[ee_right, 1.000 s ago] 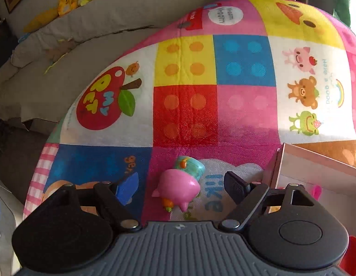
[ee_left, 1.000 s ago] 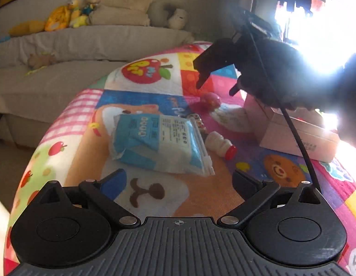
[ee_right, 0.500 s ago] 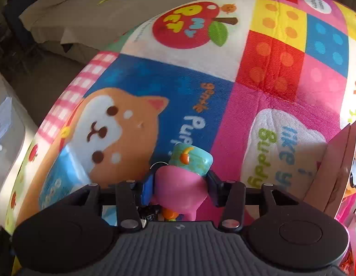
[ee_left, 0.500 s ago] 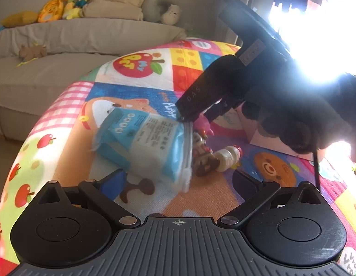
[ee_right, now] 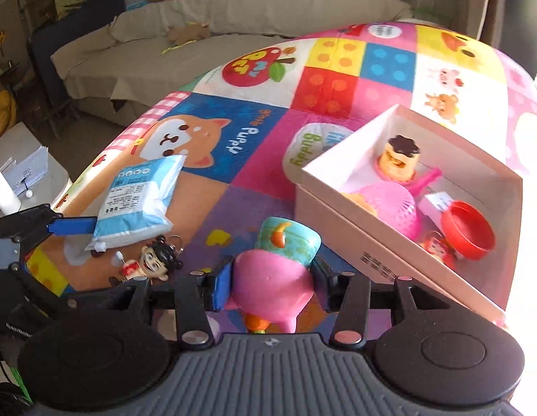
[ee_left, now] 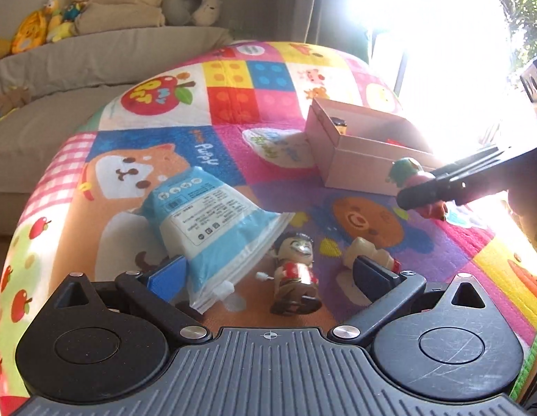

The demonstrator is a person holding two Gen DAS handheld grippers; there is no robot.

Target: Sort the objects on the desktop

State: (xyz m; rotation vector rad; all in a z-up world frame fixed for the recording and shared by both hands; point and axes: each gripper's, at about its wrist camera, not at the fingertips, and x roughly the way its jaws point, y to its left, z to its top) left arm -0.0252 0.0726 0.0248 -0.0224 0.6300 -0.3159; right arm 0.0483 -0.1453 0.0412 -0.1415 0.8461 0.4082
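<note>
**Now the pink toy rides beside the box**

Right now the right gripper (ee_right: 272, 282) is clenched on the pink toy (ee_right: 273, 287); both fingers (ee_right: 221, 286) press its round belly from either side, and it hangs clear of the patchwork cloth covering the bench (ee_right: 233, 187). The pink cardboard box (ee_right: 400, 263) lies ahead and to the right of those fingers, its near wall just beside the toy and its open top tilted into view. Judged from this, the coming move turns on carrying the toy rightward and forward over that near wall, then letting go. The right hand is plainly the nearer one to the box.

The toy is a plump, glossy pink figure with a teal cap (ee_right: 289, 242) marked in orange, its long axis running away from the camera, cap end foremost, small orange feet toward the palm. The box already holds several small toys, among them a red lid (ee_right: 468, 230) and a pink mesh piece (ee_right: 393, 208).

The left gripper (ee_left: 268, 270) stands released, hovering over a little figurine (ee_left: 296, 270), with a blue-and-white packet (ee_left: 213, 218) at its left finger and a small bottle at its right.
</note>
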